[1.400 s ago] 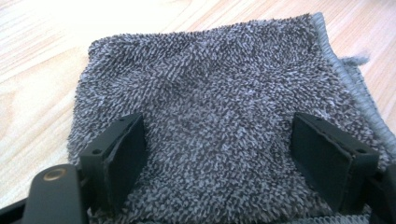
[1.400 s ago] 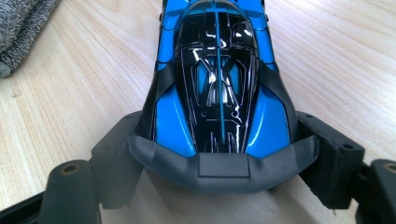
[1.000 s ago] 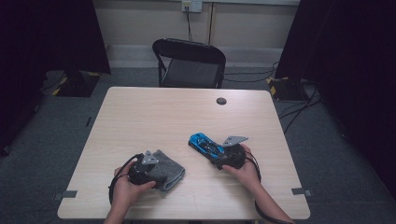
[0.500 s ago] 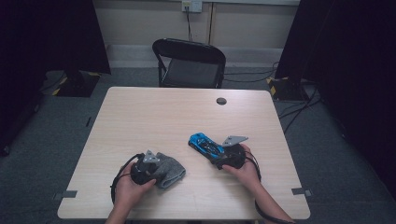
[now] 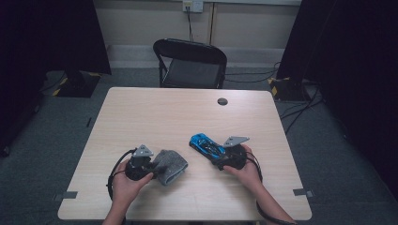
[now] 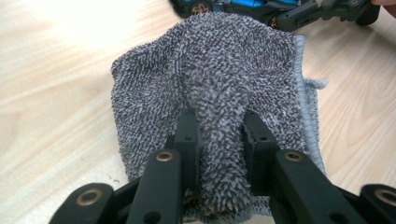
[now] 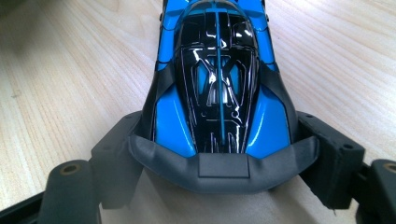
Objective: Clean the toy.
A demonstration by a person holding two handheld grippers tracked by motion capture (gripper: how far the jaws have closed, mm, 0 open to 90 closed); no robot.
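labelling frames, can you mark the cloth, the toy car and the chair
cloth [image 6: 219,70], left gripper view, on the raised fold of grey terry
toy car [image 7: 217,79], right gripper view, on its black roof
chair [image 5: 190,50], high view, on the backrest

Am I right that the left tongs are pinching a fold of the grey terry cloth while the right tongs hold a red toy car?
Not quite: the toy car is blue and black, as the right gripper view shows. The left tongs do pinch the grey terry cloth.

Cloth [image 6: 219,84] grey, nubby speckled weave. Toy car [image 7: 219,79] bright blue, glossy black top, blue centre stripe. Desk [image 5: 155,117] pale wood grain. Chair [image 5: 190,61] black.
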